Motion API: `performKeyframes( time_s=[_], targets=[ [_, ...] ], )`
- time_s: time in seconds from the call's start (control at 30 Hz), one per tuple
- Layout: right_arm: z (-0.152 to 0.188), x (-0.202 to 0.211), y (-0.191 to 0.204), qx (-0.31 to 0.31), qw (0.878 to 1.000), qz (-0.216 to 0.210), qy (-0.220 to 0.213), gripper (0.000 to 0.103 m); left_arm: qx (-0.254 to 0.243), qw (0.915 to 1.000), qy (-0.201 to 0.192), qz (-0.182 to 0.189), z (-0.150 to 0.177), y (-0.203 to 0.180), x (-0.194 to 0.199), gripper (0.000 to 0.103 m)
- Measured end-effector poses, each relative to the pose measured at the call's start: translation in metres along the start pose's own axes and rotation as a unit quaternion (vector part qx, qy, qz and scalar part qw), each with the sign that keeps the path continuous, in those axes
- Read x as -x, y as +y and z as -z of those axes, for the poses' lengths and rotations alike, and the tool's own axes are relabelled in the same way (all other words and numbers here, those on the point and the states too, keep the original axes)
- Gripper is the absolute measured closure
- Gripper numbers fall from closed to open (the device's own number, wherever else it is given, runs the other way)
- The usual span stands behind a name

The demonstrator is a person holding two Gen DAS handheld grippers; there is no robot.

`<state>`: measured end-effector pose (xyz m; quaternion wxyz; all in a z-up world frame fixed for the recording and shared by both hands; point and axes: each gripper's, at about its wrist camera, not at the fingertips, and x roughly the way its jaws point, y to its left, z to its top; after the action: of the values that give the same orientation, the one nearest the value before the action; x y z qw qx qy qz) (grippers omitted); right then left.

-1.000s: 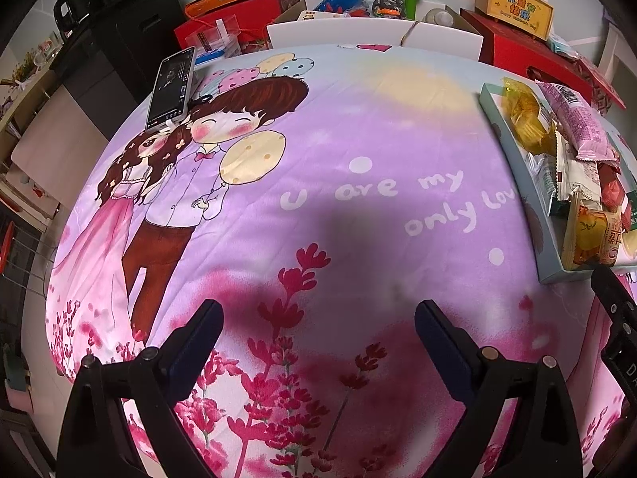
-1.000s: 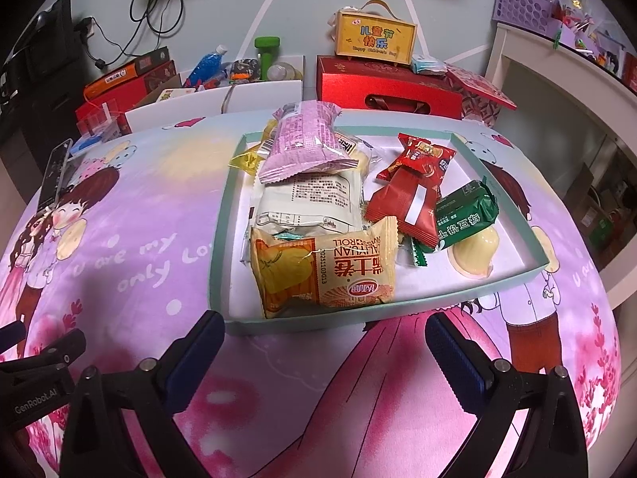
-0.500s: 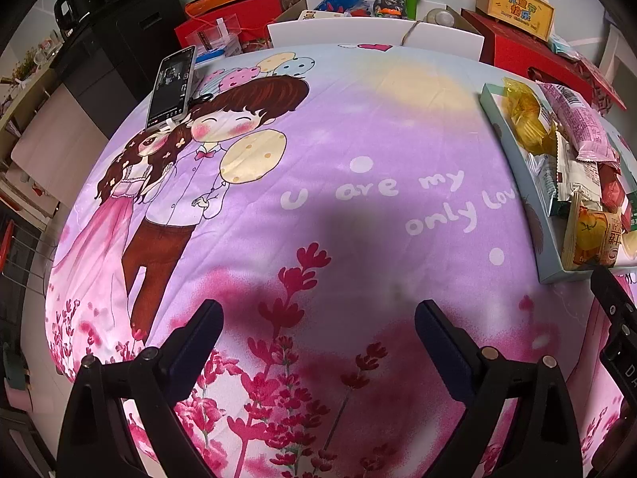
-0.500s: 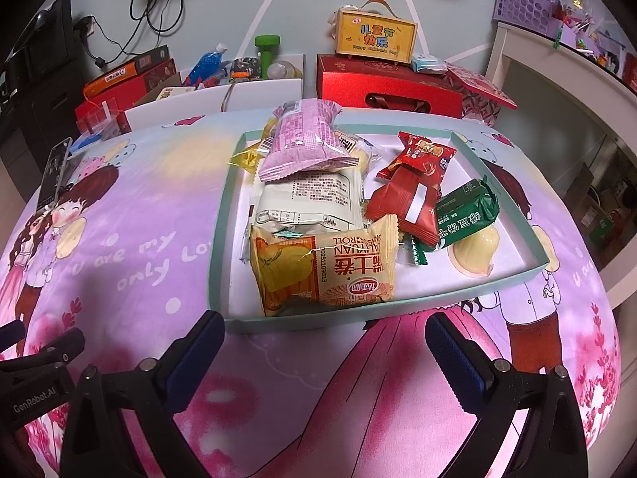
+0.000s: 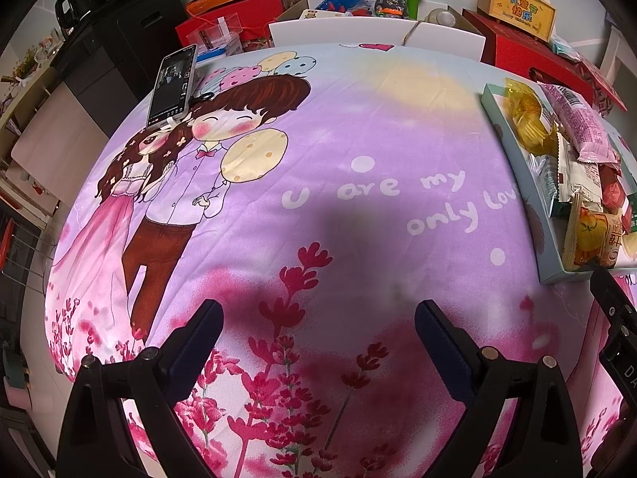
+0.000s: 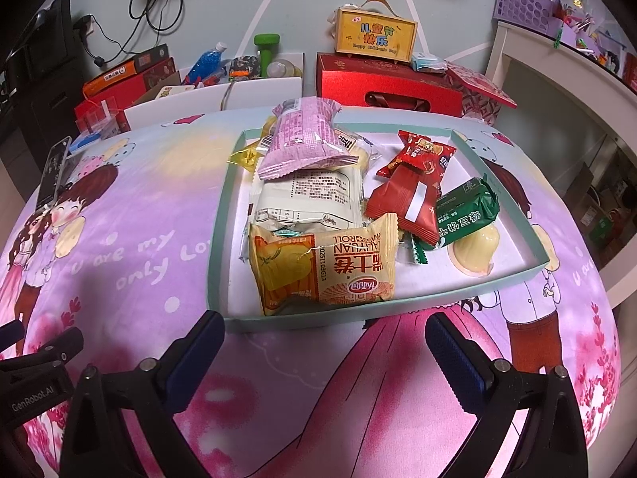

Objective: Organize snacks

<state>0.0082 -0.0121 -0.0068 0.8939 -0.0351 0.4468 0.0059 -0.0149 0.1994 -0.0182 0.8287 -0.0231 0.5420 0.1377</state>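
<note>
A pale green tray (image 6: 217,223) lies on the purple cartoon cloth and holds several snacks: an orange roll pack (image 6: 324,269), a white pack (image 6: 314,195), a pink pack (image 6: 302,139), red packs (image 6: 414,185), a green pack (image 6: 464,213) and a yellow jelly cup (image 6: 473,257). My right gripper (image 6: 324,338) hangs open just short of the tray's near rim, nothing between its fingers. My left gripper (image 5: 318,330) is open over bare cloth, left of the tray (image 5: 521,183).
A phone (image 5: 172,85) lies at the cloth's far left corner. Behind the table stand red boxes (image 6: 388,85), a yellow gift box (image 6: 374,36), a green bottle (image 6: 266,53) and white box flaps (image 6: 223,97). A white shelf (image 6: 565,91) is at right.
</note>
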Motion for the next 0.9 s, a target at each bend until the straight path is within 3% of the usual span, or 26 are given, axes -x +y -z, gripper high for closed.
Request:
performKeyframes(
  time_s=[0.9],
  targets=[
    [0.0006,-0.0007,0.0004,0.001,1.0,-0.002,0.002,0.0,0.0,1.0,0.0,0.0,-0.0004,0.0002,0.0,0.006]
  ],
)
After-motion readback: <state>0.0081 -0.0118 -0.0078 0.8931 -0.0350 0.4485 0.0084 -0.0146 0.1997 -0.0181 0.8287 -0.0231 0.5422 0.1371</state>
